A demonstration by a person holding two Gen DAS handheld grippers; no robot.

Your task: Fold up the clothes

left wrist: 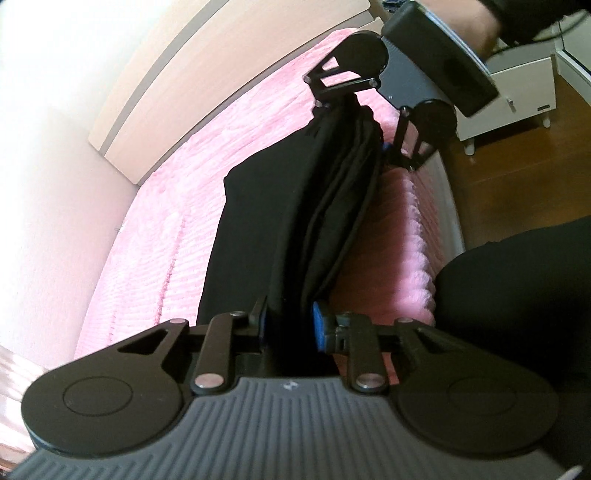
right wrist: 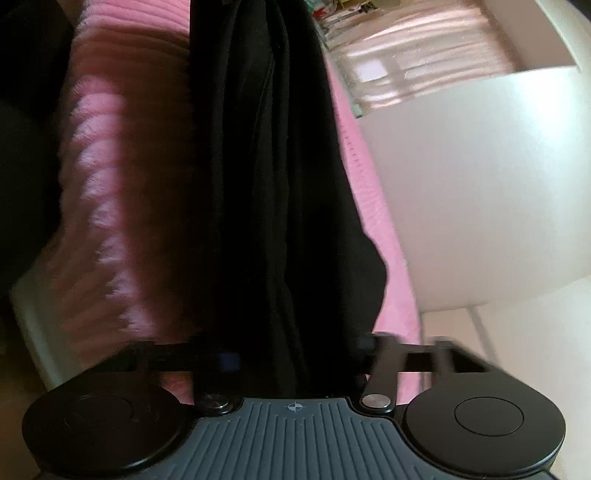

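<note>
A black garment hangs bunched lengthwise over a pink fluffy blanket, stretched between my two grippers. In the left wrist view my left gripper is shut on the near end, with dark cloth filling the gap between its blue pads. At the far end my right gripper pinches the garment's other end, held by a hand. The right wrist view is blurred. There the garment runs away from my right gripper, whose fingers close on the cloth.
The blanket covers a bed with a pale wooden headboard. A white nightstand stands on the wooden floor beside the bed. The person's dark-clothed leg is at the bed's edge. A white panel lies beyond.
</note>
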